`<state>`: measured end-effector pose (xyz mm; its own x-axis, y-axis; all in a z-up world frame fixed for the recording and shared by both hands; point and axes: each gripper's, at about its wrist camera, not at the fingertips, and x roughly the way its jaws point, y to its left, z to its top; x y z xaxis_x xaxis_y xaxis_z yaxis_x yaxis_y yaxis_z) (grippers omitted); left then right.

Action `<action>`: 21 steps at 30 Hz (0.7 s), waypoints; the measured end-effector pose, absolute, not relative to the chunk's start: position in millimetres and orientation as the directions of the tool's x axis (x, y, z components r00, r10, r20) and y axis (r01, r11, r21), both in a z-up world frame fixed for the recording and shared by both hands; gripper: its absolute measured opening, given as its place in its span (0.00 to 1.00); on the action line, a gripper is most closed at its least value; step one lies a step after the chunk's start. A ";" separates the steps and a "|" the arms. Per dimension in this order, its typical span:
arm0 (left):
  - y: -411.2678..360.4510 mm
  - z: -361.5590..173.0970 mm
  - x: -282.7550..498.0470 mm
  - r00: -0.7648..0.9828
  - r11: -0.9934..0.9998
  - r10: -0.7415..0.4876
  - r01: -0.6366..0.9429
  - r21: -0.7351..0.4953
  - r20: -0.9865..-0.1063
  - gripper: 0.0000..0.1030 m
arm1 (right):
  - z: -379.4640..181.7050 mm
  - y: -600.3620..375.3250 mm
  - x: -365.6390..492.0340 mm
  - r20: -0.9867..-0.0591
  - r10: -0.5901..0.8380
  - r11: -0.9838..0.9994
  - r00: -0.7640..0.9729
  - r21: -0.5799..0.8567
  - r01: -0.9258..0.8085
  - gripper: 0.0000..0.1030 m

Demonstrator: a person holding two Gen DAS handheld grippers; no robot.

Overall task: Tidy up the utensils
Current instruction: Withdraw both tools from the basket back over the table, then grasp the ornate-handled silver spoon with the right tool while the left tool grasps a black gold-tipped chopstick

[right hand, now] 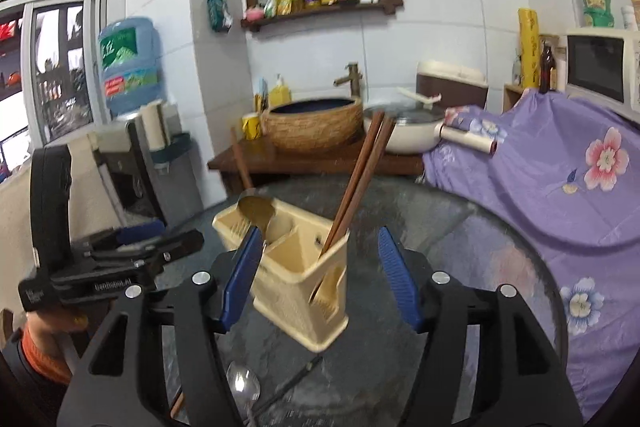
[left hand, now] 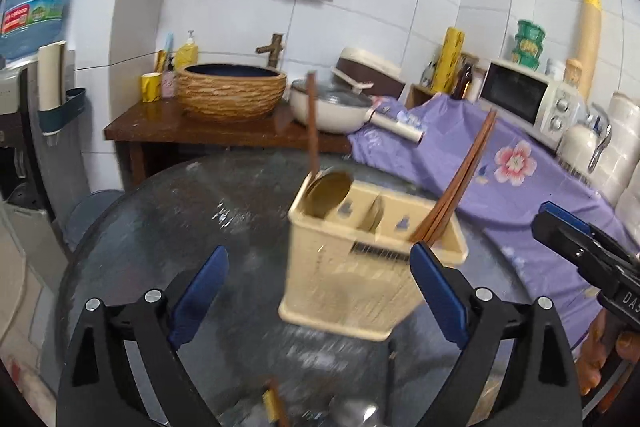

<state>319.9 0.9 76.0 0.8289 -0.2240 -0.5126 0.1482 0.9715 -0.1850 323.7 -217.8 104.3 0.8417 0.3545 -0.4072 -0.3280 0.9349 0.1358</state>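
The round dark table [left hand: 168, 227] carried the things of the task. Near its middle stood a cream plastic caddy [left hand: 352, 283], a box with ribbed sides and a top divided into compartments. It appeared a little tilted and blurred in both views. In the end compartment nearest the right gripper, brown chopsticks [right hand: 356, 183] leaned away from the caddy, their tips high above the rim. In the opposite end compartment stood a ladle [left hand: 326, 193] with a golden bowl turned up and a dark handle [left hand: 311, 119] rising behind it. On the table in front of the caddy lay a steel spoon [right hand: 243, 385] and, just beside it, a thin dark stick [right hand: 296, 377]; what that stick was I could not tell.

The left gripper [left hand: 318, 297] pointed slightly downward toward the caddy. Its blue fingers [left hand: 198, 297] stood wide apart, one at each side of the caddy's near face, and nothing was pressed between them. The right gripper [right hand: 320, 277] came from the other side, also tilted down. Its blue pads [right hand: 396, 279] were apart too, around the caddy's corner, without clamping it. A hand [right hand: 48, 343] with an orange cuff held the left gripper's grip.
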 end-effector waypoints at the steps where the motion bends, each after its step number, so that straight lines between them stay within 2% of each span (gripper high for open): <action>1: 5.4 67.9 313.5 0.816 0.976 -0.205 0.134 -0.169 -0.540 0.88 | 97.7 -216.8 320.5 -0.427 0.365 0.931 0.827 0.143 -0.337 0.59; 3: 15.1 51.0 303.9 0.786 0.978 -0.202 0.125 -0.169 -0.585 0.86 | 78.8 -210.8 313.8 -0.487 0.381 0.923 0.786 0.146 -0.357 0.59; 7: 28.6 14.2 284.1 0.719 0.987 -0.158 0.107 -0.116 -0.677 0.63 | 37.2 -195.3 298.5 -0.581 0.387 0.911 0.716 0.122 -0.393 0.59; 10: 30.9 -10.3 268.5 0.673 0.990 -0.136 0.114 -0.079 -0.727 0.56 | 10.4 -184.3 289.3 -0.619 0.376 0.908 0.689 0.097 -0.408 0.59; 15: 23.2 -33.2 252.4 0.631 0.988 -0.132 0.149 -0.047 -0.765 0.53 | -18.9 -170.6 284.4 -0.663 0.385 0.900 0.642 0.114 -0.421 0.59; 21: 9.0 -45.0 245.7 0.612 0.981 -0.139 0.190 -0.025 -0.779 0.52 | -28.9 -157.1 284.5 -0.681 0.381 0.895 0.626 0.100 -0.435 0.59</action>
<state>245.7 9.0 -45.0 0.6122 -0.1385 -0.7785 0.1904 0.9814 -0.0249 284.5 -157.1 -28.9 0.6259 0.3807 -0.6807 -0.4351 0.8948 0.1004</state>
